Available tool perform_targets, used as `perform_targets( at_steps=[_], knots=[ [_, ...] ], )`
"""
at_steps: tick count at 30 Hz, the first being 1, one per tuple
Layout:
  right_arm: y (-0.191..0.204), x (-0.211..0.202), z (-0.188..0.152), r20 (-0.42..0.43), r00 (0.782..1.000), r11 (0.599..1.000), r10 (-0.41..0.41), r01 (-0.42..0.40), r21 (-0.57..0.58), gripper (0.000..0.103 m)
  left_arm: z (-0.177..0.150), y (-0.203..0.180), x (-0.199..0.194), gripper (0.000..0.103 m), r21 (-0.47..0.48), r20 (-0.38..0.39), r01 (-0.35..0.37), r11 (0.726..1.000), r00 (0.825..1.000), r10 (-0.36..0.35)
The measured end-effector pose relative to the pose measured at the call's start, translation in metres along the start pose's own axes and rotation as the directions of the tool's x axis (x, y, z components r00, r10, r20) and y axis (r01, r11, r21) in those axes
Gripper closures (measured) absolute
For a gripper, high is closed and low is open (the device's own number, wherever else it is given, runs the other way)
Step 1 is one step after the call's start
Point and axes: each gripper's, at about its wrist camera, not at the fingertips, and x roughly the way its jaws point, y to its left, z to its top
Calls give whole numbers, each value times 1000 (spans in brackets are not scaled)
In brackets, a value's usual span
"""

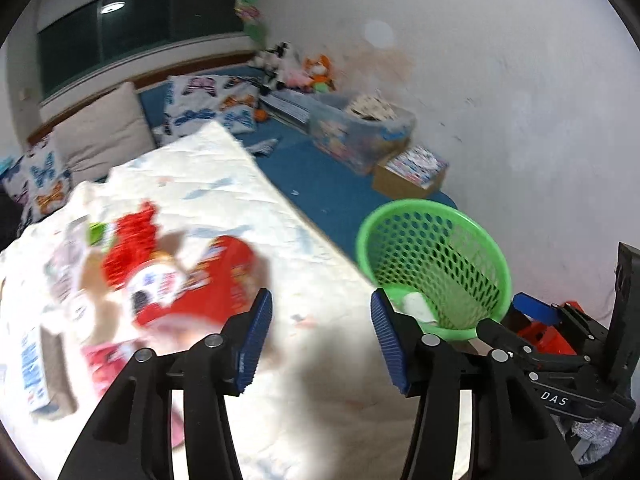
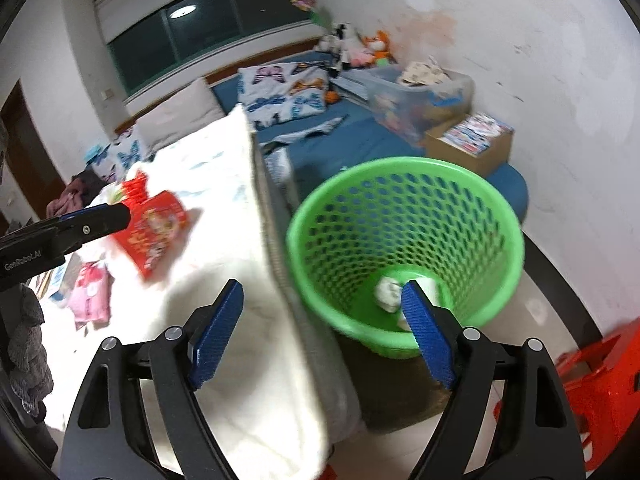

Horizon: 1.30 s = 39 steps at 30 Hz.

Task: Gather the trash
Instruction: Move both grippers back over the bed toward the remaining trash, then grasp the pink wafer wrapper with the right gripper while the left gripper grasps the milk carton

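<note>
A green mesh basket stands on the floor beside the bed, with crumpled white paper at its bottom. On the white quilt lie a red snack packet, a pink packet and other blurred wrappers. My left gripper hovers open over the quilt's edge, nothing between its blue pads, the red packet just to its left. My right gripper is open and holds nothing, spanning the quilt's edge and the basket's near rim. The left gripper's finger shows beside the red packet.
A blue mattress carries butterfly pillows, a clear storage box, a cardboard box of booklets and stuffed toys. The white wall is close on the right. A red plastic stool stands on the floor at the right.
</note>
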Motion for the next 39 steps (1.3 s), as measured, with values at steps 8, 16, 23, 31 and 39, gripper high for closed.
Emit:
perform_targets(
  at_steps=[8,16,23,31,39],
  knots=[
    [55,2,0,-11,998,993,67,-68,-93,19,-27,58,-48,48,-114,53,-78,990,995,85],
    [125,16,-5,-58,982,965,178,-186,-185,18,-58,129,-82,48,-253,49,-186,949,978,205],
    [179,27,-9,-96,966,934,242,-258,-248,18,-86,178,-105,48,-351,36,-249,903,960,279],
    [232,52,-13,-170,941,904,293,-331,-272,17,-105,213,-117,48,-423,16,-281,861,948,317],
    [266,78,-20,-225,929,893,295,-352,-281,17,-116,235,-118,48,-459,-4,-295,838,944,330]
  ],
)
